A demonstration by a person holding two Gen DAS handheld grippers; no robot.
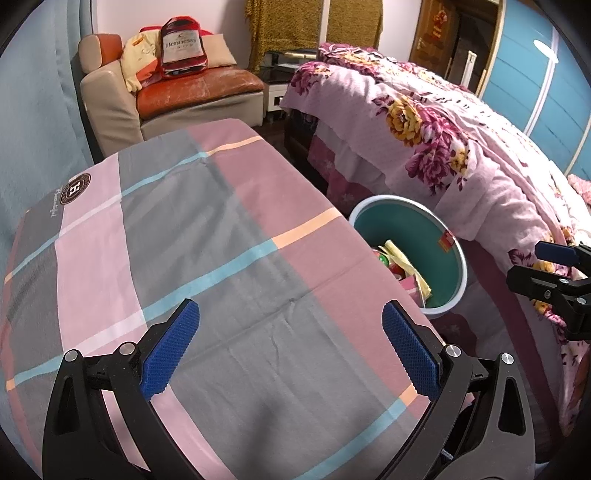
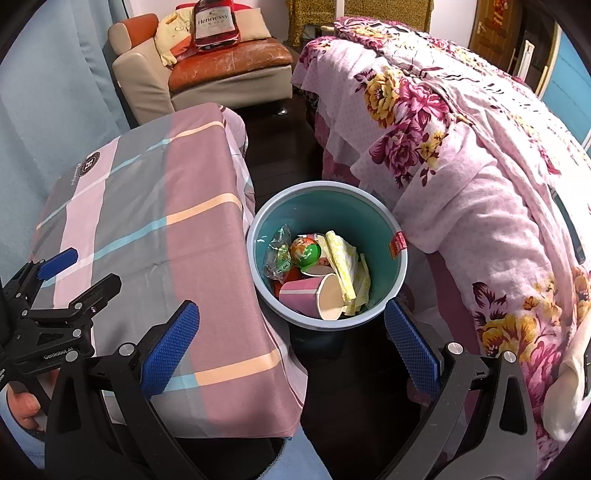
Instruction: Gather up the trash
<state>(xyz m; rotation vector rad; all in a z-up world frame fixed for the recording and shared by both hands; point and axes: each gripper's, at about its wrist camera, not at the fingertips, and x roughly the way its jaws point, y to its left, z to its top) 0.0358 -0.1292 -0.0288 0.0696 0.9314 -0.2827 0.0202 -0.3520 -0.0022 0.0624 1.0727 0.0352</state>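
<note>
A teal trash bin (image 2: 373, 225) stands on the dark floor between the table and the bed; it also shows in the left wrist view (image 1: 436, 266). Inside lie a pink paper cup (image 2: 306, 295), a green and orange ball-shaped wrapper (image 2: 306, 252), a clear plastic wrapper (image 2: 277, 251) and yellow paper (image 2: 347, 266). My right gripper (image 2: 291, 328) is open and empty, held above the bin's near rim. My left gripper (image 1: 291, 328) is open and empty over the checked tablecloth (image 1: 207, 236), with no trash between its fingers.
The table with the pink, grey and blue checked cloth (image 2: 155, 206) is left of the bin. A bed with a floral pink cover (image 2: 461, 155) is to the right. A sofa (image 2: 221, 70) with a bottle-shaped cushion (image 2: 216, 22) stands at the back.
</note>
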